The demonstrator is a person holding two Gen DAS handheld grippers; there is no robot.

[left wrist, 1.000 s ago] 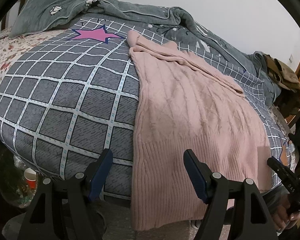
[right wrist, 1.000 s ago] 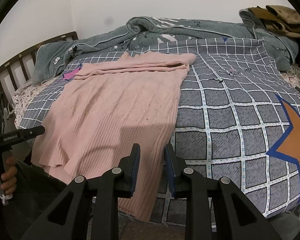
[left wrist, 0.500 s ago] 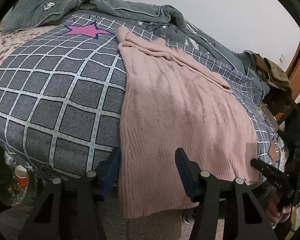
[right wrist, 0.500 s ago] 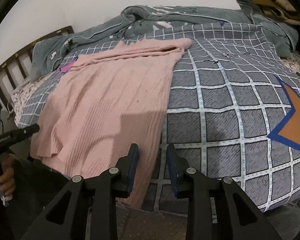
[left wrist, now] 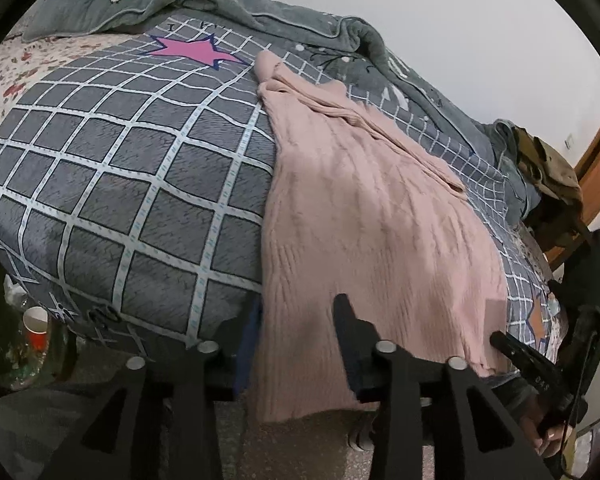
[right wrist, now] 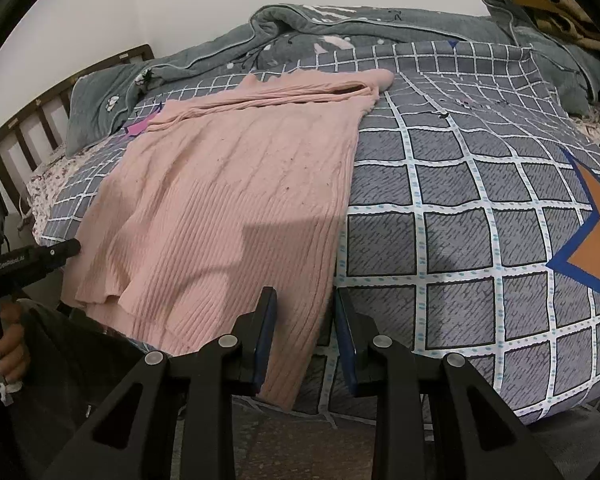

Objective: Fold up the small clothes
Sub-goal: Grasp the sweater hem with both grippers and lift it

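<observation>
Left gripper (left wrist: pixel 296 332): fingers spread wide, holding nothing; the hem's left corner hangs between them, nearer the 9 o'clock finger.
Right gripper (right wrist: pixel 305 324): jaws parted a modest gap, straddling the hem's right corner without pinching it (contact cannot be told).
Pink knit sweater (left wrist: pixel 364 216): lies flat on the checked bedspread (left wrist: pixel 100 184), hem draped over the bed's near edge, long axis running from the fingers toward 12 o'clock, sleeves folded across the far end.
Key relation: each gripper sits at its own hem corner, about equally near; closing comes next, probably.
Beyond: rumpled grey quilt (right wrist: pixel 340 28).
</observation>
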